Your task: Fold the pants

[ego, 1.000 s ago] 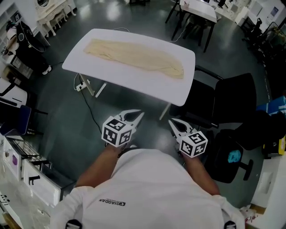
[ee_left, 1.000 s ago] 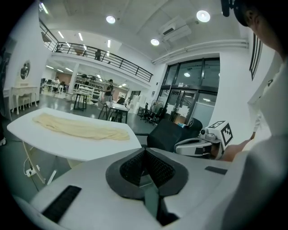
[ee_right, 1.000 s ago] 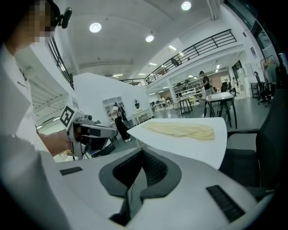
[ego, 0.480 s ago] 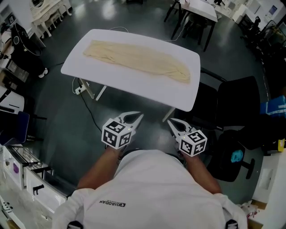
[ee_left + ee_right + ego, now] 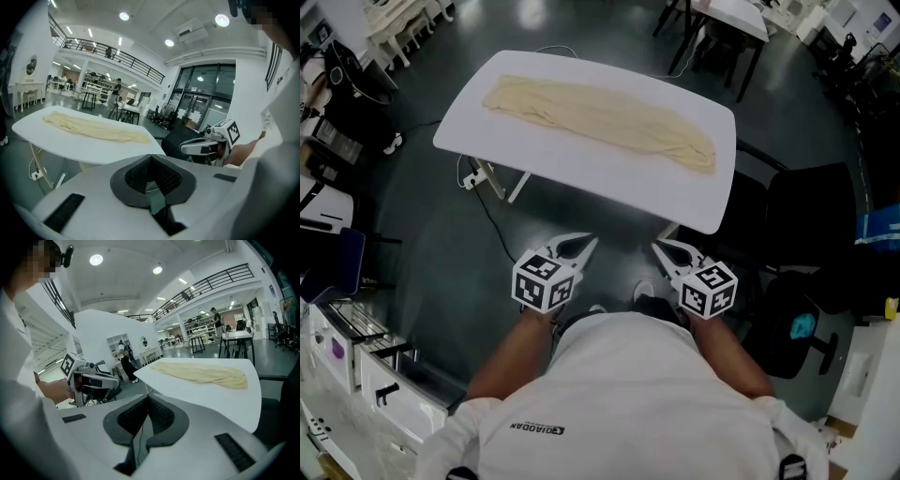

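Observation:
Cream pants (image 5: 600, 117) lie stretched lengthwise on a white table (image 5: 581, 178), one end at the far left and the other near the right edge. Both grippers hang in front of the person's body, short of the table's near edge and above the floor. My left gripper (image 5: 589, 242) is shut with nothing in it, and so is my right gripper (image 5: 661, 246). The left gripper view shows its shut jaws (image 5: 151, 157) low in front, the pants (image 5: 93, 129) beyond, and the right gripper (image 5: 206, 145) alongside. In the right gripper view, the pants (image 5: 201, 373) lie past the shut jaws (image 5: 149, 399).
A black office chair (image 5: 806, 216) stands by the table's right end. A cable and power strip (image 5: 469, 178) lie on the floor under the table's left side. More tables and chairs (image 5: 722, 28) stand behind, and white cabinets (image 5: 337, 347) line the left.
The person has come closer to the table, so it sits larger and nearer in view. Both grippers came along with the body, still shut and side by side.

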A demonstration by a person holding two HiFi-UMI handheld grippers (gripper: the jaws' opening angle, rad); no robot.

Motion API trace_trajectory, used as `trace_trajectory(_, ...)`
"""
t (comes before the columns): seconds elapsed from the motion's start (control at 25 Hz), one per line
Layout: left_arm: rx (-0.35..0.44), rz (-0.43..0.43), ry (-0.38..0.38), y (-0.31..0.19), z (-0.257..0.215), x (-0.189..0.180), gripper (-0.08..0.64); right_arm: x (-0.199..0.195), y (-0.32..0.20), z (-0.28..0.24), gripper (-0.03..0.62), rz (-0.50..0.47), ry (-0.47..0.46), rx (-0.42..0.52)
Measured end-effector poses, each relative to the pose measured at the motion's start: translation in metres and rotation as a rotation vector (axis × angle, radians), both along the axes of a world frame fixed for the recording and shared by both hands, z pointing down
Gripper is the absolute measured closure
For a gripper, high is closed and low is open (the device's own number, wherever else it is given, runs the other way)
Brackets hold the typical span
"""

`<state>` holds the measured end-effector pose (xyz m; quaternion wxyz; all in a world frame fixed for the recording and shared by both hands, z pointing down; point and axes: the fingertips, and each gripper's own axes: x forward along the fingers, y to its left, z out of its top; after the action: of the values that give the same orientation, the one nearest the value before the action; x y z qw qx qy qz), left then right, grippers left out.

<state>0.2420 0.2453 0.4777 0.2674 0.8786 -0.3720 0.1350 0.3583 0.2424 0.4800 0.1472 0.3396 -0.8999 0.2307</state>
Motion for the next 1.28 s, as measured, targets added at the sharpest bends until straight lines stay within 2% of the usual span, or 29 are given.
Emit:
trace_trajectory(0.44, -0.037, -0.065, -0.021, -0.024, 0.019, -0.025, 0.532, -0.017, -0.037, 0.014, 0.574, -0.030, -0.025, -0.018)
trace_trajectory(0.88, 0.004, -0.049, -0.089, -0.115, 0.004, -0.022, 0.532, -0.005, -0.122, 0.016, 0.574, 0.024, -0.077, -0.015)
trace_trajectory(1.28, -0.001, -0.008, -0.136, -0.205, 0.004, 0.006, 0.532, 0.037, -0.211, 0.028, 0.574, 0.088, -0.069, -0.041)
